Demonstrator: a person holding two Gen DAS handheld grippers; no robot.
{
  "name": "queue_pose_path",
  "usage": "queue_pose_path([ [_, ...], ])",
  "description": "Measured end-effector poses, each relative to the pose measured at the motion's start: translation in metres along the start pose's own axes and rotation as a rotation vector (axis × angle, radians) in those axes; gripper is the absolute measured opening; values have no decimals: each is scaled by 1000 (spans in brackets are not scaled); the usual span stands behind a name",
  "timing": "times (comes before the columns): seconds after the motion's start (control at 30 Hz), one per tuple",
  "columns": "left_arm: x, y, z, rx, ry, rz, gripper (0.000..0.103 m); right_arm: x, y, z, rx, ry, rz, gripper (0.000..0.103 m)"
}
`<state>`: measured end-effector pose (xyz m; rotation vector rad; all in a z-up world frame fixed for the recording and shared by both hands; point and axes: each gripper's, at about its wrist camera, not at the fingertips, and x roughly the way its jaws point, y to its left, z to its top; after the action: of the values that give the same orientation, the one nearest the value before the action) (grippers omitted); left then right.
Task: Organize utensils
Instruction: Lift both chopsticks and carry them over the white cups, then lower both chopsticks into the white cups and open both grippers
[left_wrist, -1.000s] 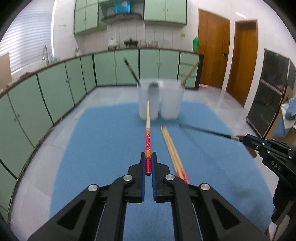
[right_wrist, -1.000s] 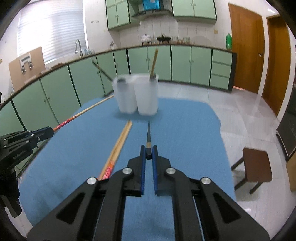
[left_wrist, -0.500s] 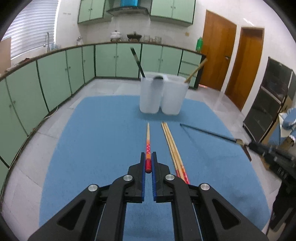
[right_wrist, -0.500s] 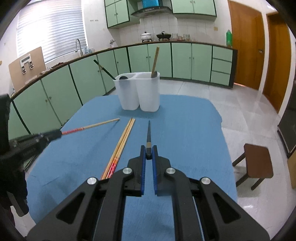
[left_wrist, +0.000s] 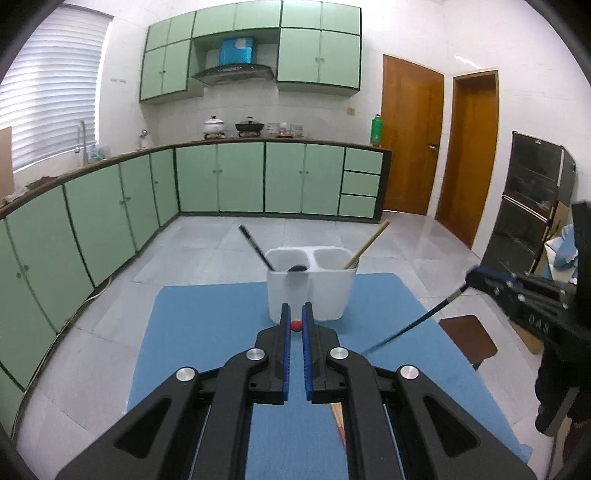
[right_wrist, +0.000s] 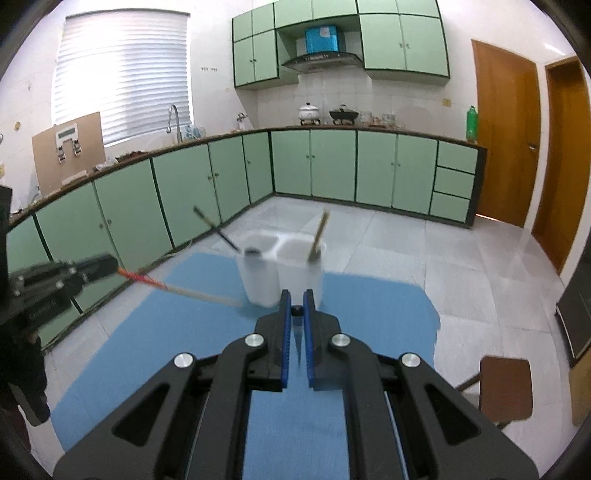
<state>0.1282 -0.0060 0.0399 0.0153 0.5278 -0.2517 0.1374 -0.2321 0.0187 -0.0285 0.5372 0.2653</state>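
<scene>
- Blue mat (left_wrist: 207, 332) spreads beneath both tools as the working surface.
- White two-cell holder (left_wrist: 310, 284) stands just ahead of the fingertips, the sorting target.
- Left gripper (left_wrist: 296, 325) is clamped on the red-ended chopstick (right_wrist: 177, 290), raised for dropping in.
- Right gripper (right_wrist: 296, 309) pinches the black chopstick (left_wrist: 413, 326) likewise.

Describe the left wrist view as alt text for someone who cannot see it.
The left gripper clamps the red end of a chopstick just before a white two-compartment holder on a blue mat. At right, the right gripper holds a black chopstick aloft in a green-cabinet kitchen.
</scene>
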Motion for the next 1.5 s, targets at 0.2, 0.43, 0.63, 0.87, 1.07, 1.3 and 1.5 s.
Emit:
queue_pose_path([
  [0.2,6,1,28,4,-13,-15,6,8,-6,37,-6,-23,14,6],
  [0.43,-6,-3,64,31,-83,-26,6,9,-9,93,-22,-85,44,6],
  [0.63,-5,-7,114,67,-151,-27,6,18,-14,159,-19,-163,51,6],
  [0.87,39,-13,140,99,-98,-19,6,57,-23,201,21,-203,35,6],
  [1.07,82,-14,133,93,-20,-24,6,109,-28,187,15,-154,-9,6],
  [1.3,135,-8,122,66,72,-32,6,148,-30,158,39,-47,-10,7],
  [1.5,131,-4,111,45,61,-46,13,127,-33,141,40,-67,-48,34],
])
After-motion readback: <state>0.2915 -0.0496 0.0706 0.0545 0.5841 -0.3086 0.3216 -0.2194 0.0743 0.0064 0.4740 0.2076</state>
